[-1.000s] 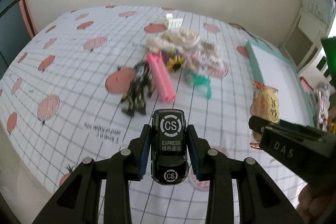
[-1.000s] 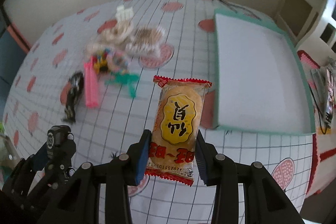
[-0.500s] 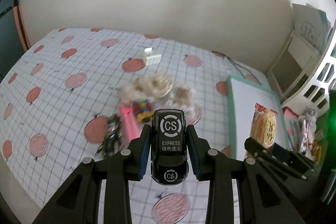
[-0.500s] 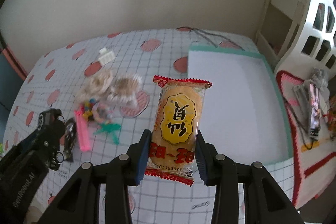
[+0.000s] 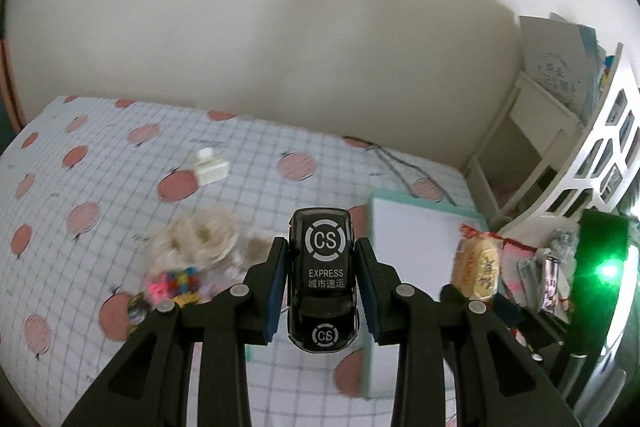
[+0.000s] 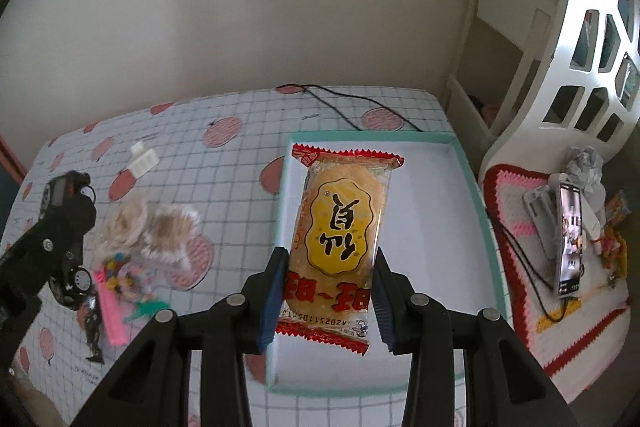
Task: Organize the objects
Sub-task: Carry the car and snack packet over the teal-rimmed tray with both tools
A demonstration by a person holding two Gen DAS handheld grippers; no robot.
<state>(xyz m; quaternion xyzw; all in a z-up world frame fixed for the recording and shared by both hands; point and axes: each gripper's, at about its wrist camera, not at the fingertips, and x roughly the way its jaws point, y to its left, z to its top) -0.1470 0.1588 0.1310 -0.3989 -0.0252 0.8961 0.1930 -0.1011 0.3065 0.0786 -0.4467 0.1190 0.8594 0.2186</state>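
Tools (image 5: 322, 291) (image 6: 324, 295) above peach-print checked cloth (image 5: 248, 163), beige wall (image 5: 280, 27) behind

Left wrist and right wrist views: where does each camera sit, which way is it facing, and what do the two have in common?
Left wrist: sits behind the left gripper, looking forward and down across the patterned tablecloth toward the wall; its fingers clamp a black toy car, and the right gripper shows at right.
Right wrist: sits behind the right gripper, looking down over the teal-rimmed white tray; it clamps a snack packet, and the left gripper shows at left.
Shared: tray, car, packet, the pile of small items.
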